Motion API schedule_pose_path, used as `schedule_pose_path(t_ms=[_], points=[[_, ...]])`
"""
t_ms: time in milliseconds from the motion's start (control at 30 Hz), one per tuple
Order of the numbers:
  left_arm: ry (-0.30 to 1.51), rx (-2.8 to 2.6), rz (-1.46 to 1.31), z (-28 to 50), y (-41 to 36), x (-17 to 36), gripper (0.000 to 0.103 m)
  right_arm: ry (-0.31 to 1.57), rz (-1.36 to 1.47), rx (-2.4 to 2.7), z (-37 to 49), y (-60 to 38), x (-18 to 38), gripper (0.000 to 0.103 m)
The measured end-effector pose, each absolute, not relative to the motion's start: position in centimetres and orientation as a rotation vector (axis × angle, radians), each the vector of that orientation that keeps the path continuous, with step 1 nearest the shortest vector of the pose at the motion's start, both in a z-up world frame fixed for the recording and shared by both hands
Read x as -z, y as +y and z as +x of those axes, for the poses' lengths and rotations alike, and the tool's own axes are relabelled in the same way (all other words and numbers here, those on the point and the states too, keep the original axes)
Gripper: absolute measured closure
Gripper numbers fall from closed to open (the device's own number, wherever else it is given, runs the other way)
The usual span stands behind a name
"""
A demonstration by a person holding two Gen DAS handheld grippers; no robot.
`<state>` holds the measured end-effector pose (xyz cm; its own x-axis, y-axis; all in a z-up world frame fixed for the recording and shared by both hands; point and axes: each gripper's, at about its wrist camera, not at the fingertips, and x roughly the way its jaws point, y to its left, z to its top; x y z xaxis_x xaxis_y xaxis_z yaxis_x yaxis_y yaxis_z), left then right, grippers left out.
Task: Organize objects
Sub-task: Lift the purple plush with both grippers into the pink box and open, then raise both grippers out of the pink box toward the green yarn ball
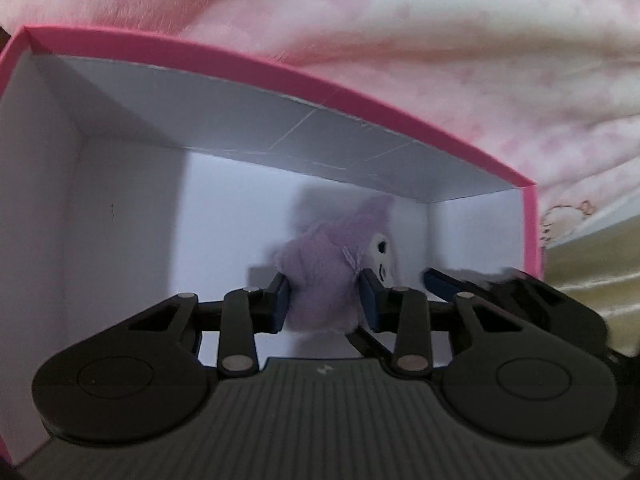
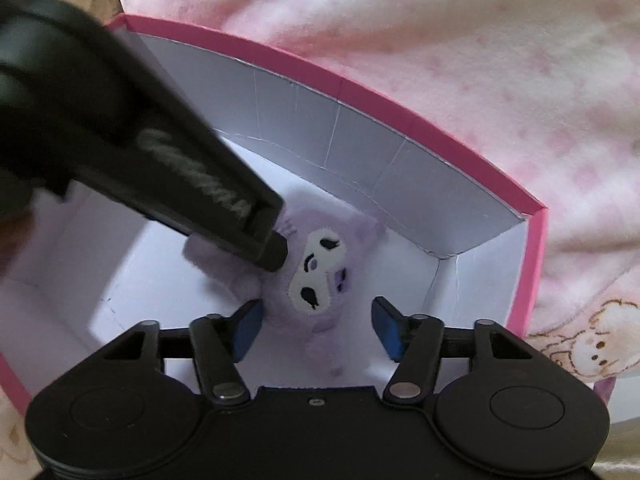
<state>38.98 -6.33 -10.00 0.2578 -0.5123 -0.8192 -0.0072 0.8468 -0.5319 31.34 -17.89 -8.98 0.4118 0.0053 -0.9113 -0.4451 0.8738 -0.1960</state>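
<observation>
A small purple plush toy (image 1: 320, 276) with a white face lies inside a pink-rimmed box (image 1: 280, 76) with white inner walls, near its far right corner. My left gripper (image 1: 326, 300) is inside the box and shut on the plush toy's body. In the right wrist view the plush toy (image 2: 316, 276) lies face up on the box floor, and the left gripper's fingers (image 2: 268, 248) press on its left side. My right gripper (image 2: 316, 330) is open just above the toy, its blue pads on either side. The box rim (image 2: 400, 116) curves around it.
The box sits on a pink and white blanket (image 2: 460, 40) with cartoon prints (image 2: 588, 348). A yellowish fabric (image 1: 592, 272) shows at the right of the left wrist view. The right gripper's fingers (image 1: 440, 282) reach in over the box's right wall.
</observation>
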Motion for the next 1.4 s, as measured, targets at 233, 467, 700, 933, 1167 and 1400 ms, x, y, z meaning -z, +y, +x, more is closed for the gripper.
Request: schedule_pose_path(t_ms=[233,467,700,933,1167,1400], points=[[1.292,0.375,-0.509,38.8,-8.4,10.5,0.068,1.054,-0.469,-0.357,28.3,-17.4,8.3,0.082],[1.203,0.401,-0.465,38.7,-9.9,10.0,0.067,0.987,-0.443,-0.236,28.0,-17.6,8.4,0.087],[1.129,0.405,-0.256,36.1,-9.0,6.6,0.056,0.946,-0.204,-0.296,23.1,-19.2,5.0,0.074],[1.086,0.448,-0.147,30.9,-5.9,1.1,0.049,0.957,-0.032,-0.342,18.4,-21.4,1.6,0.056],[1.075,0.488,-0.071,24.4,-4.0,-4.8,0.045,0.988,-0.001,-0.353,14.0,-24.9,-2.1,0.050],[1.077,0.562,-0.020,18.9,-3.3,-8.4,0.038,1.025,0.045,-0.382,10.3,-25.0,-4.6,0.041]])
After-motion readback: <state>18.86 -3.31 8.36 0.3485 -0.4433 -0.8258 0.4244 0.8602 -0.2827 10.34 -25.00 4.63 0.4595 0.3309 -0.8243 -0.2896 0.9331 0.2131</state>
